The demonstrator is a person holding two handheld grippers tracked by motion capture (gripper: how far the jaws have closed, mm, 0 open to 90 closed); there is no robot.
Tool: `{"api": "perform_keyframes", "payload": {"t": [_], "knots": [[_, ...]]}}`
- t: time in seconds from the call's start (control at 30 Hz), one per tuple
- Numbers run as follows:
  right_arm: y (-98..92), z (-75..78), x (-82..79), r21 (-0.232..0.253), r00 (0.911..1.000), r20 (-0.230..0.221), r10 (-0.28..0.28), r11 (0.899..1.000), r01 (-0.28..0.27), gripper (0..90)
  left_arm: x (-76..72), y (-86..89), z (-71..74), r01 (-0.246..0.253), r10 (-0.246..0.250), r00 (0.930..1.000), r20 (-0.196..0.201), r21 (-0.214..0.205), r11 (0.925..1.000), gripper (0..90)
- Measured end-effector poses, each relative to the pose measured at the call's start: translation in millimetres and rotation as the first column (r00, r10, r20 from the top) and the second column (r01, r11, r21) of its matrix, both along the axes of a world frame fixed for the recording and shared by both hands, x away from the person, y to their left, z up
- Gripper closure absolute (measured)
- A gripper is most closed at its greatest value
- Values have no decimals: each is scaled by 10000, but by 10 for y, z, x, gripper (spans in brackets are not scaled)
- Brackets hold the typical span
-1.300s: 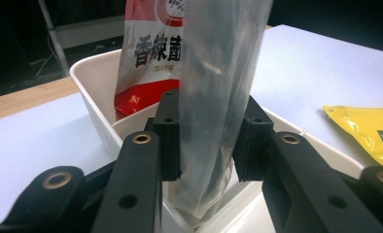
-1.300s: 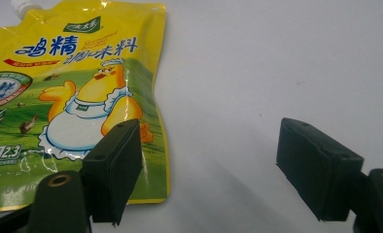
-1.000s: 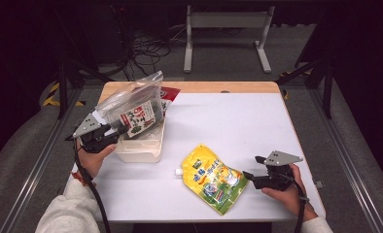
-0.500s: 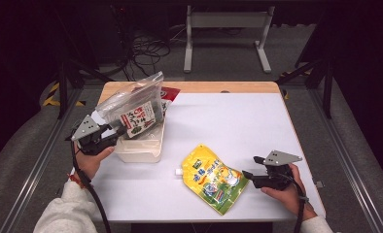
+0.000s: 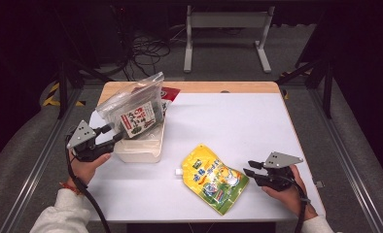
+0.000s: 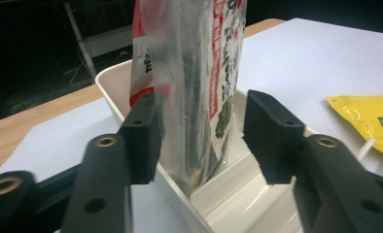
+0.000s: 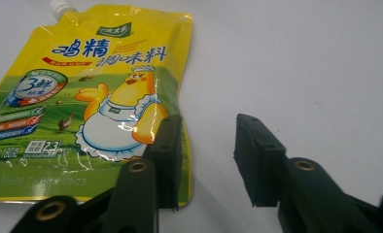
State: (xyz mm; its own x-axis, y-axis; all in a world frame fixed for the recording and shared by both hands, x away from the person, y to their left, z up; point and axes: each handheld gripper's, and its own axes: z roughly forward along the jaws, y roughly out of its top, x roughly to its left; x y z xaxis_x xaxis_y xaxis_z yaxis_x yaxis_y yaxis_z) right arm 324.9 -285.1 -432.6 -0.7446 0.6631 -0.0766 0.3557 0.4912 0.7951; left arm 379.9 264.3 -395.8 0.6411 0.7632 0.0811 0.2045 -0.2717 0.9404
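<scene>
On the white table point(image 5: 238, 116), the left gripper point(image 5: 113, 134) sits at about nine o'clock from the table's middle, its tips pointing toward the clear bag of snacks point(image 5: 133, 109) that stands upright in the shallow white tray point(image 5: 141, 150). In the left gripper view its jaws have just been opening: the bag point(image 6: 194, 87) stands between them, the one pad close against the film, the other pad clear of it with a gap showing, so they no longer press on the bag. The tray's rim point(image 6: 180, 199) runs under the jaws, and the bag leans toward twelve o'clock over the tray's far end. A red packet point(image 5: 170, 92) peeps out behind the bag near the wooden table edge. The right gripper point(image 5: 250, 170) rests low at about four o'clock, its tips just beside the lower edge of the yellow seasoning pouch point(image 5: 213, 177), which lies flat near five o'clock, white spout toward the tray. In the right gripper view its jaws have just been closing but stand apart, one pad over the pouch's corner point(image 7: 102, 92), the other over bare table; nothing is gripped.
</scene>
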Motion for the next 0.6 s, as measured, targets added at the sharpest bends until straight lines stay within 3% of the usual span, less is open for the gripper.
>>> {"api": "perform_keyframes", "payload": {"t": [0.1, 0.6], "knots": [[3, 14, 3, 62, 10000, -24, 31, 10000, -31, 745, -41, -14, 1, -42, 42, 10000, -11, 57, 10000, 446], [5, 30, -11, -86, 9999, -67, 153, 9998, -153, 857, -213, 15, 7, -292, 292, 9996, 0, -41, 9996, 377]]}}
